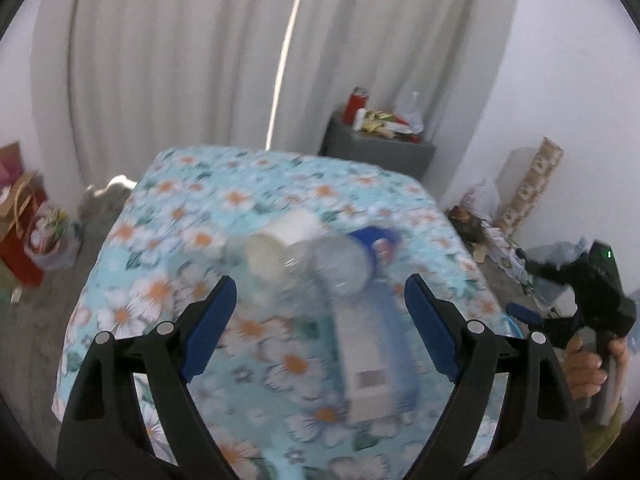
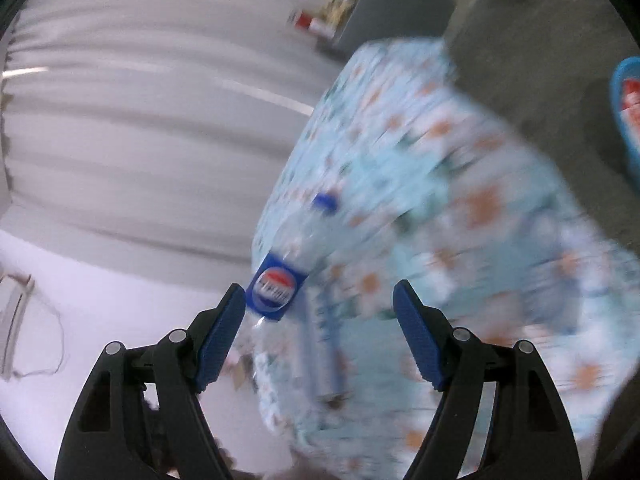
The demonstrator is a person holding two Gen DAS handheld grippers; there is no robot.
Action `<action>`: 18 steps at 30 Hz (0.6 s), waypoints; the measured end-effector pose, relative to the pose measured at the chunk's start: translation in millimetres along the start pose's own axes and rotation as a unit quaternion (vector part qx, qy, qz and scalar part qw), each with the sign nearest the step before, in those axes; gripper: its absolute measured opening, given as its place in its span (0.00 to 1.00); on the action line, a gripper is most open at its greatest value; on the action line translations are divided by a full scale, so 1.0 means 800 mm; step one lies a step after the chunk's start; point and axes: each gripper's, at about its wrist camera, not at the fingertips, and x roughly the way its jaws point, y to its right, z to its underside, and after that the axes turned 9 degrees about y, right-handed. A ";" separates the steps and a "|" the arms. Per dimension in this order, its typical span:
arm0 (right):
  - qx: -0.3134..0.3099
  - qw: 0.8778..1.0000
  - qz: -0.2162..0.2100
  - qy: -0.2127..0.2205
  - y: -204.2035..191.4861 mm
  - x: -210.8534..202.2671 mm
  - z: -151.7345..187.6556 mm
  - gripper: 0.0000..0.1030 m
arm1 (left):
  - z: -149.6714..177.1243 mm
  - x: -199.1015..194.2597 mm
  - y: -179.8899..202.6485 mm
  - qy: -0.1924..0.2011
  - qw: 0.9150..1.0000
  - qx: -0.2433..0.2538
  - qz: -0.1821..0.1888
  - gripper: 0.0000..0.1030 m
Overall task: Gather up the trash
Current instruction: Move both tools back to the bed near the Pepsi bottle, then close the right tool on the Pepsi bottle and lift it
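Both grippers hang spread and empty above the flowered table (image 1: 168,216)

Left gripper (image 1: 320,324) is released, holding nothing; ahead on the cloth lie a white cup (image 1: 280,240), a clear plastic bottle (image 1: 344,264) with blue label, and a white carton (image 1: 372,364). Right gripper (image 2: 320,332) is likewise unclenched, the bottle just past its left finger

Left gripper (image 1: 320,320) hovering wide apart over the floral desk (image 1: 192,216), clear bottle (image 1: 340,264), white cup (image 1: 276,244) and carton (image 1: 372,360) lying blurred just ahead.
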 end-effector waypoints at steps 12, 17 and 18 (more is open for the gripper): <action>0.133 0.985 -0.020 -0.105 0.008 0.185 -0.003 0.72 | 0.041 0.035 -0.059 -0.049 0.998 -0.036 0.009 0.79; 0.163 0.980 -0.031 -0.109 0.021 0.211 -0.010 0.72 | 0.048 0.042 -0.065 -0.052 0.997 -0.043 0.022 0.79; 0.162 0.980 -0.035 -0.109 0.020 0.211 -0.011 0.72 | 0.050 0.043 -0.066 -0.052 0.997 -0.043 0.024 0.79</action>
